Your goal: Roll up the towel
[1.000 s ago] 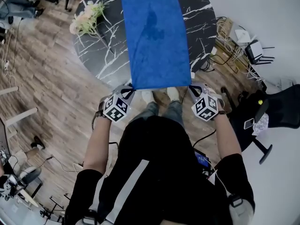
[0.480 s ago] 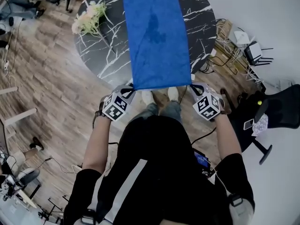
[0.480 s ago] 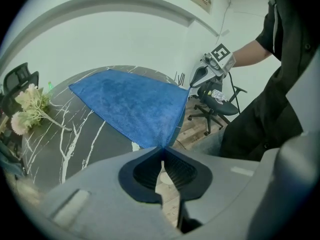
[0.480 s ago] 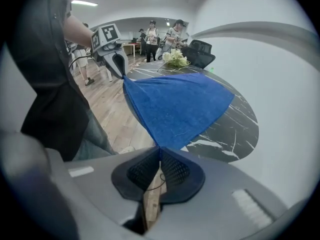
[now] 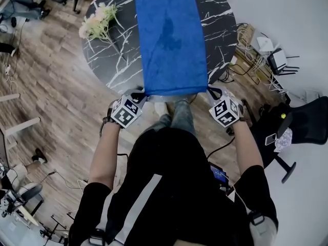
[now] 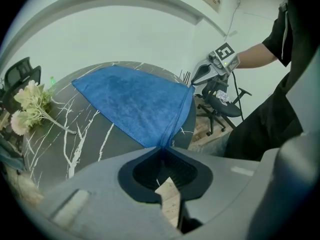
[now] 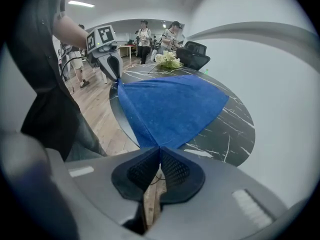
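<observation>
At the left of the round dark marble table (image 5: 110, 60), a bunch of pale flowers (image 5: 95, 23) lies loose on the top. I see no vase, box or other container there to hold anything. My left gripper (image 5: 140, 95) has its jaws pressed together on the near left corner of the blue towel (image 5: 171, 40), and the cloth runs straight out from the pinch. The towel lies flat and lengthwise across the middle of the table. Its far end is near the far rim, and its near edge is drawn just off the near rim between my two hands. My right gripper (image 5: 211, 92) pinches the near right corner the same way. I judge the towel light, soft and limp, and unlikely to slip from a firm pinch. It will sag wherever it is unsupported, so the two near corners are the right places to hold, keeping the edge taut for an even roll.
</observation>
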`<state>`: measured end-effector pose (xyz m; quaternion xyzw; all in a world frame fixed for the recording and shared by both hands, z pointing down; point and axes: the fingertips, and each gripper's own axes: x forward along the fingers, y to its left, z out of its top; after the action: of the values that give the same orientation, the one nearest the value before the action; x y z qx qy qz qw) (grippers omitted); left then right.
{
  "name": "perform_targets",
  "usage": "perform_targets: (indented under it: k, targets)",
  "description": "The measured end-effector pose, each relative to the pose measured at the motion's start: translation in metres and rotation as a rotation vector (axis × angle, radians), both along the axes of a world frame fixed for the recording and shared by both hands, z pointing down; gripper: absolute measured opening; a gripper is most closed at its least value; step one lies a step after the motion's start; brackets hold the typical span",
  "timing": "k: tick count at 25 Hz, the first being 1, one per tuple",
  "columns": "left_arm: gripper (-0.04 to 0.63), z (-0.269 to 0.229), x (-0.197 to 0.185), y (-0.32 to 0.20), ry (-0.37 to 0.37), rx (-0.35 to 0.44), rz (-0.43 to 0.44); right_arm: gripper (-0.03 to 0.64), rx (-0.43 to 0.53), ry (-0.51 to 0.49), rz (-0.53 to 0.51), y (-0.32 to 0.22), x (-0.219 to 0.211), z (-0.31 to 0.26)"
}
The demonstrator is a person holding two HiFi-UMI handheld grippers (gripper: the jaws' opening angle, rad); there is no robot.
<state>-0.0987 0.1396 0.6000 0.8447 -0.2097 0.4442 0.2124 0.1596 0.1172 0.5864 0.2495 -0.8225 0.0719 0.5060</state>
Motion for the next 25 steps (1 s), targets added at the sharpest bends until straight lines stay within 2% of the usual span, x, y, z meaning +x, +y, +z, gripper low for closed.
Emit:
perform_targets:
  k: [12, 18, 23, 25]
  targets:
    - [0.061, 0.005, -0.006, -0.023, -0.039, -0.036, -0.048, 0.012, -0.035, 0.022, -0.02, -0.025, 0.001, 0.019]
    - [0.069, 0.002, -0.008, -0.029, -0.016, -0.016, -0.088, 0.019, -0.053, 0.005, -0.004, -0.031, 0.001, 0.022]
    - [0.071, -0.008, -0.005, -0.029, -0.001, 0.036, -0.114, 0.146, -0.061, -0.047, 0.022, -0.034, 0.001, 0.015]
    - [0.071, -0.011, -0.003, -0.027, 0.016, 0.054, -0.112, 0.166, -0.048, -0.049, 0.019, -0.034, 0.002, 0.01]
